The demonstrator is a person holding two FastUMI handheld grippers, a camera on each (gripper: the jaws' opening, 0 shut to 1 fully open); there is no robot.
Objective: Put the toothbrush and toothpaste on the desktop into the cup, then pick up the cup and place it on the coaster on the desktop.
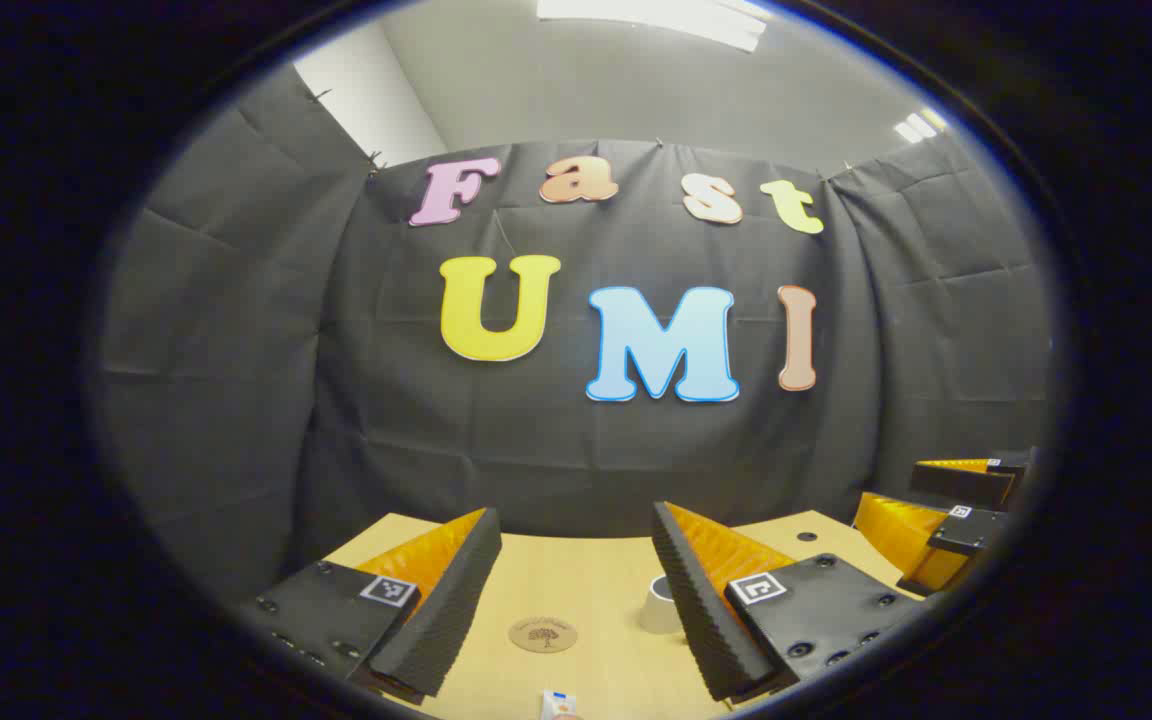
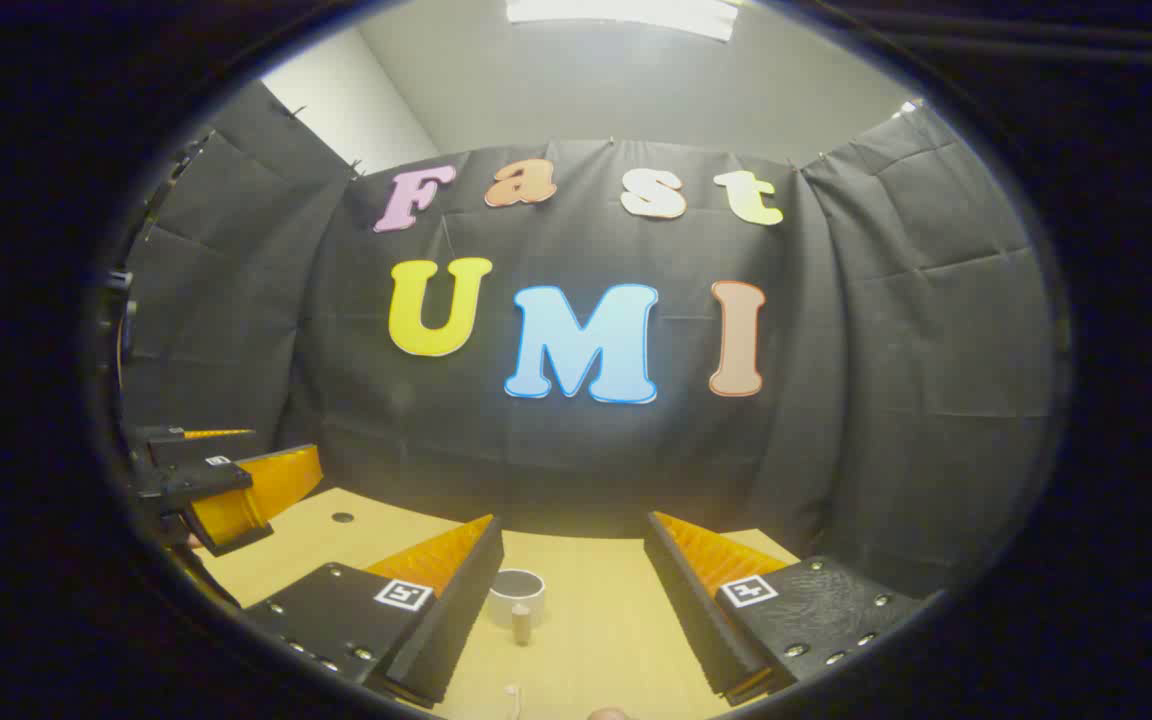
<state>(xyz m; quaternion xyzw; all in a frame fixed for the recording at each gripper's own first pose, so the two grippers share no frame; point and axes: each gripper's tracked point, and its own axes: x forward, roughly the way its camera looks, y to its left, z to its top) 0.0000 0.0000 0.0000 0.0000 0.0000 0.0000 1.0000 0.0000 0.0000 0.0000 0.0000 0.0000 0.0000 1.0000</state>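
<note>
In the left gripper view my left gripper (image 1: 573,530) stands open above the wooden desktop (image 1: 576,575), nothing between its fingers. A round brown coaster (image 1: 543,634) lies between them. The white cup (image 1: 656,603) stands upright just right of the coaster, partly hidden behind one finger. An end of the white toothpaste (image 1: 558,705) pokes in at the bottom edge. My right gripper (image 2: 572,530) is open and holds nothing; the cup (image 2: 517,596), handle toward me, sits by its left finger. A thin white toothbrush tip (image 2: 513,697) lies nearer.
Each view catches the other gripper off to the side: the right gripper (image 1: 936,505) and the left gripper (image 2: 221,480), both above the desktop. Black cloth walls close in the back and sides of the desktop (image 2: 596,610). A small round hole (image 2: 342,517) marks the wood.
</note>
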